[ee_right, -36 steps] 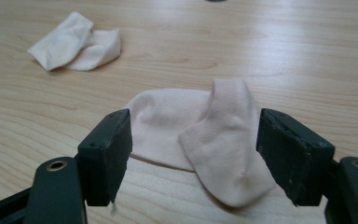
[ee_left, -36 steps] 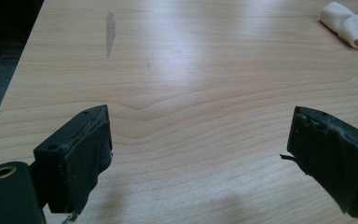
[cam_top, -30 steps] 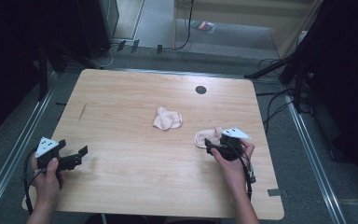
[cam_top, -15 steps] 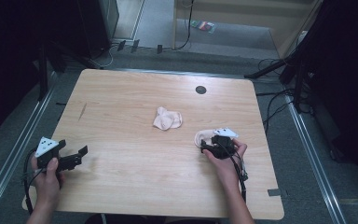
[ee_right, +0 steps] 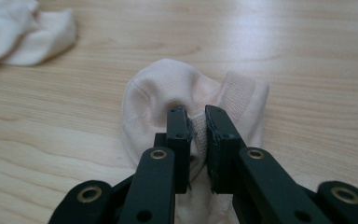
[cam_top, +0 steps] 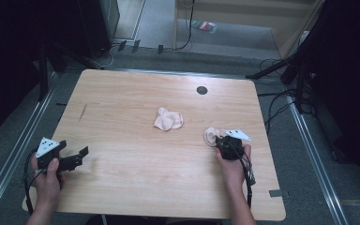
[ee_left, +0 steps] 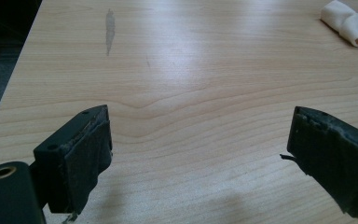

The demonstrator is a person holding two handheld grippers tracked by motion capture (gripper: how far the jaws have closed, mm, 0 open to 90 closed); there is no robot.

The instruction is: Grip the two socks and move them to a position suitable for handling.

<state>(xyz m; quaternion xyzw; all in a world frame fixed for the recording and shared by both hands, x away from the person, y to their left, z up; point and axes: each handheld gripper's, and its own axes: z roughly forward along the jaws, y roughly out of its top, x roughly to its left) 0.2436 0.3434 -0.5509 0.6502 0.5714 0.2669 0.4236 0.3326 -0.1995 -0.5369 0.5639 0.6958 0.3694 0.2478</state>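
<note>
While our left gripper waits near the table's left edge with its jaws wide apart over bare wood, our right gripper has just been closing and now pinches a fold of the pale pink sock lying flat near the table's right side. We see a second, crumpled sock lying apart from it, toward the middle.

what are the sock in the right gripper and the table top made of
The pale pink sock pinched in the right hand-held gripper looks like soft knit fabric, matte, with a ribbed cuff band; probably cotton blend. The light wooden table top shows grain lines and a soft sheen, so wood or wood-look laminate.
</note>
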